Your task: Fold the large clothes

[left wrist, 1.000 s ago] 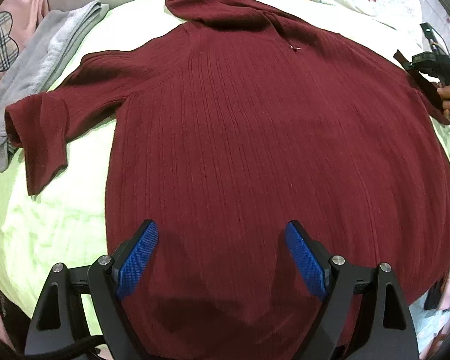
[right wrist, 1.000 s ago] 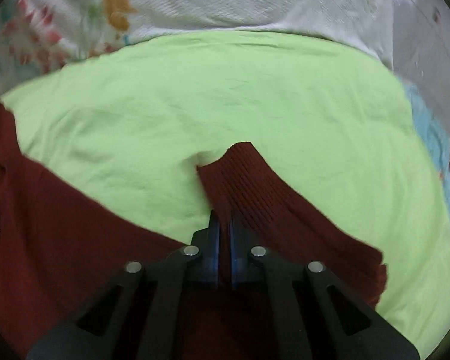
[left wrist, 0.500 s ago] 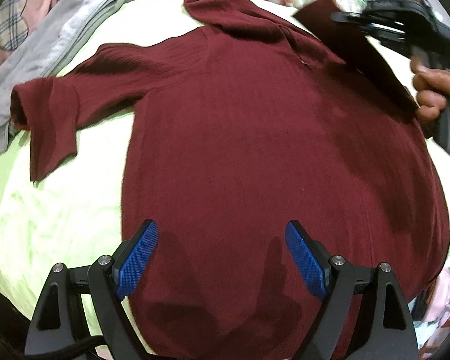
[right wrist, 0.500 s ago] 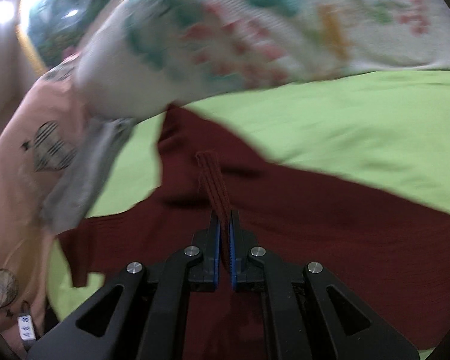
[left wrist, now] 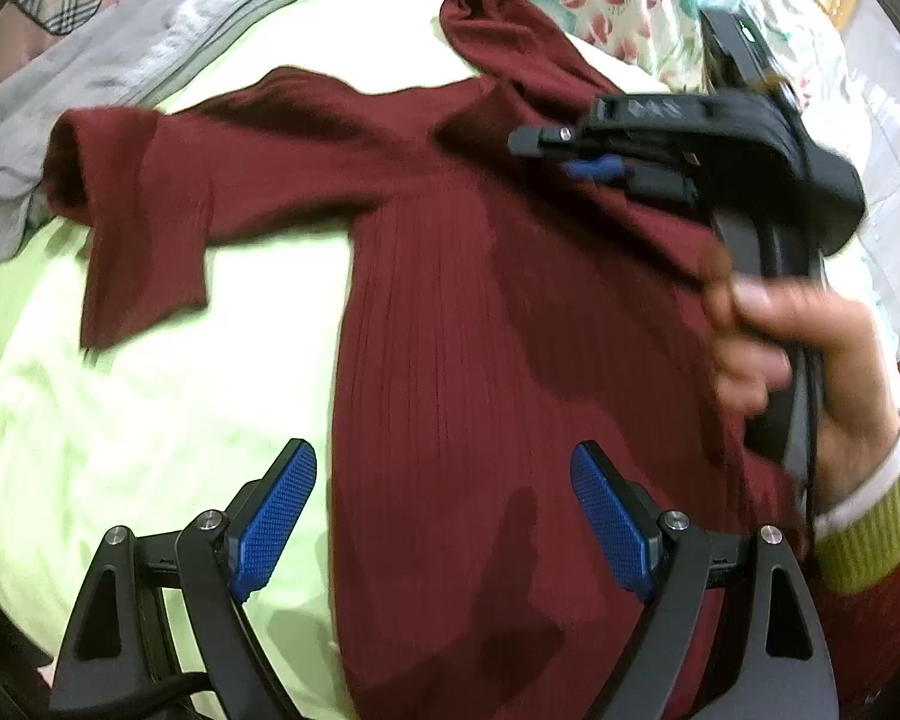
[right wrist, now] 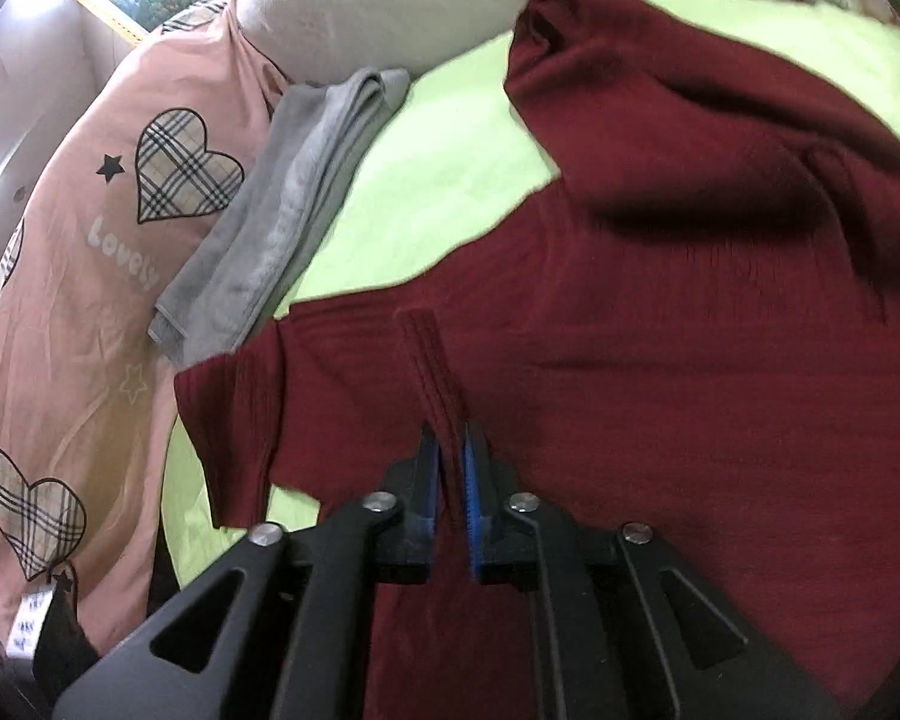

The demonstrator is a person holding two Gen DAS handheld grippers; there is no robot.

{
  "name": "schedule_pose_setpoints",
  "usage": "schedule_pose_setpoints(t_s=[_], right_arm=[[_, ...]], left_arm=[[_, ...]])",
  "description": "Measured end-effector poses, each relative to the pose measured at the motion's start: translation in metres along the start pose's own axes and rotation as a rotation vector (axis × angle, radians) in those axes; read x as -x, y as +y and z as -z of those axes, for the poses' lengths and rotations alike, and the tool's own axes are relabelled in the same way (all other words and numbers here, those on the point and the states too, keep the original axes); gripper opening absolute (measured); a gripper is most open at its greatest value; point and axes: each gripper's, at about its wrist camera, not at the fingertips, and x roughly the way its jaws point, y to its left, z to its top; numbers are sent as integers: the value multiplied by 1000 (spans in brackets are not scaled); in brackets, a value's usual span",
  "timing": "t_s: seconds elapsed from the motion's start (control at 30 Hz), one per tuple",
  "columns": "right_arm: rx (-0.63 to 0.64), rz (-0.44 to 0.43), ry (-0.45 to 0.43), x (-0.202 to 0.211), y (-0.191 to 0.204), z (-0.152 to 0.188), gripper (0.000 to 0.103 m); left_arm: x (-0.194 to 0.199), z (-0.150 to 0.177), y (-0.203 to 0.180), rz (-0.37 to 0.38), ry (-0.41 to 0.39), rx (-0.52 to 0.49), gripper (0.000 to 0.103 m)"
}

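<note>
Because the maroon ribbed sweater (left wrist: 480, 312) lies spread flat on the lime-green bedsheet (left wrist: 120, 420), its body gives a broad base onto which a sleeve can be folded, and that seems to be the step in hand. Over the sweater's chest the right gripper (right wrist: 451, 474) is clenched on a narrow ribbed strip of the knit, apparently the cuff (right wrist: 429, 360) of the right sleeve, carried across the body toward the opposite sleeve (left wrist: 132, 228), which lies stretched out and unfolded beyond the sweater's far side. Near the sweater's hem the left gripper (left wrist: 444, 516) hovers with its blue pads spread wide and nothing between them, probably waiting to pin or smooth the fabric. Beyond the outstretched sleeve a folded grey garment (right wrist: 282, 204) rests against a pink pillow (right wrist: 90, 252) with plaid hearts. Hidden from both cameras are the hem and the lifted sleeve's full length; motion blur smears the right hand (left wrist: 810, 360), and whether the pinched strip is cuff or gathered fold is uncertain.
</note>
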Motion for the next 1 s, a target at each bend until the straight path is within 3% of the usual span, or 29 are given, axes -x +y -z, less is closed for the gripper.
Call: schedule_pose_setpoints(t_s=[0.13, 0.3, 0.37, 0.47, 0.53, 0.57, 0.6, 0.63, 0.77, 0.83, 1.0], right_arm=[[-22, -9, -87, 44, -11, 6, 32], [-119, 84, -221, 125, -49, 27, 32], [-169, 120, -265, 154, -66, 37, 32], [-251, 177, -349, 203, -93, 56, 32], [-286, 217, -394, 227, -105, 66, 32], [-300, 233, -412, 237, -109, 69, 32], [-315, 251, -431, 248, -115, 73, 32], [-330, 274, -452, 259, -122, 76, 32], [-388, 374, -487, 293, -152, 79, 32], [-404, 418, -478, 297, -165, 75, 32], [-401, 441, -362, 266, -195, 41, 37]], left_arm=[[-7, -30, 0, 70, -36, 12, 87], [-30, -82, -1, 147, -55, 42, 87], [-48, -103, -6, 133, -34, 45, 84], [-74, -124, -9, 140, -4, 26, 66], [-88, -133, -13, 127, 10, 0, 36], [-91, -133, -17, 117, -1, -20, 27], [-99, -143, -20, 120, -10, -26, 9], [-98, -145, -21, 134, -24, -26, 5], [-68, -143, -9, 98, -170, 16, 4], [-69, -142, 1, 58, -170, 32, 4], [-77, -138, 15, 61, -145, 79, 4]])
